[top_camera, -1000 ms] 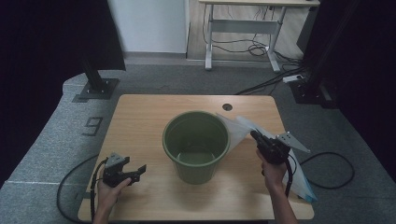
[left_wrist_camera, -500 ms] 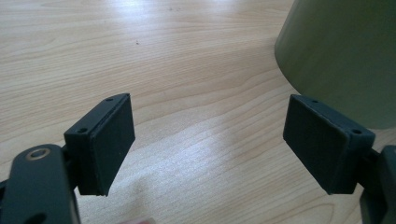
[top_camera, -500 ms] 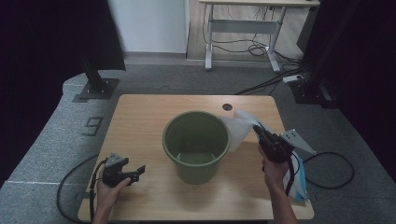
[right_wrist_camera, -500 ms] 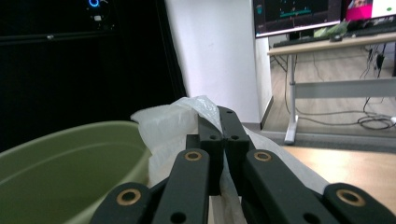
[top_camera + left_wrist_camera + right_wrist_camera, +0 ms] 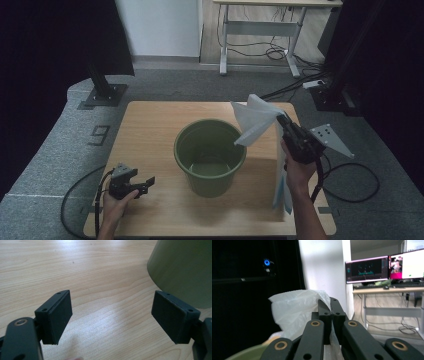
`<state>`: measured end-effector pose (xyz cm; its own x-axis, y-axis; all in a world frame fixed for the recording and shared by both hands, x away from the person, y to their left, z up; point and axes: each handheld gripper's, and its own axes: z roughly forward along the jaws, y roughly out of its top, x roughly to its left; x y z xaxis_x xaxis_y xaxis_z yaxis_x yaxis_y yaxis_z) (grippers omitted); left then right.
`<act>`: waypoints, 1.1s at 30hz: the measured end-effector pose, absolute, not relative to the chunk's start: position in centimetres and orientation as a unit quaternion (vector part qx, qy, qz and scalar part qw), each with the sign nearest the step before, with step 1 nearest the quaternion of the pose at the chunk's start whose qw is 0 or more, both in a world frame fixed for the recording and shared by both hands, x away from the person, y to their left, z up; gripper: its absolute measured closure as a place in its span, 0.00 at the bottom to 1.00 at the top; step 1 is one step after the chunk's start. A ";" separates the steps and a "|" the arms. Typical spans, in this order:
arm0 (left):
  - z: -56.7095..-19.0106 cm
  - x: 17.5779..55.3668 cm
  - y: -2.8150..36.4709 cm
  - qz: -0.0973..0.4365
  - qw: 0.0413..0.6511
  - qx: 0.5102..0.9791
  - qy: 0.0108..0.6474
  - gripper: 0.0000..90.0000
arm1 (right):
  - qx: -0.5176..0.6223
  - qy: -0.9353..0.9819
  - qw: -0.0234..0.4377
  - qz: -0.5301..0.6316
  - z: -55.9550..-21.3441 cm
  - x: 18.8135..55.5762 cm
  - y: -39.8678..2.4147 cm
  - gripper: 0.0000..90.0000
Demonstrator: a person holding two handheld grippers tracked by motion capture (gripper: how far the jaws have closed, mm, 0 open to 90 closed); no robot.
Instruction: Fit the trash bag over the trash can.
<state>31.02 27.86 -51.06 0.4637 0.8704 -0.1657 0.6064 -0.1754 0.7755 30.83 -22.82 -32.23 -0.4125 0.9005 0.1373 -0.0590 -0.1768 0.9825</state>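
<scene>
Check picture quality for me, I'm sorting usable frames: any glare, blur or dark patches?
High view: evenly lit table, black surroundings. Left gripper view: sharp, window-like glare on the wood at top. Right gripper view: bright bag against a black left half, monitors glowing behind, jaws close and soft.

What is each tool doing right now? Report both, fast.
Left tool: open, holding nothing.
Right tool: shut on the white plastic bag, beside the green bucket.
</scene>
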 end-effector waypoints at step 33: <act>-51.1 31.0 28.2 0.162 0.409 0.749 0.495 0.19 | 0.328 0.545 0.362 0.681 -29.5 28.5 -19.2 0.98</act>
<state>31.02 28.22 -51.09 0.4570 0.8746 -0.1618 0.6097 -0.1756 0.7729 28.52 -19.16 -29.46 -0.5230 0.8507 0.0528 -0.1353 -0.1441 0.9803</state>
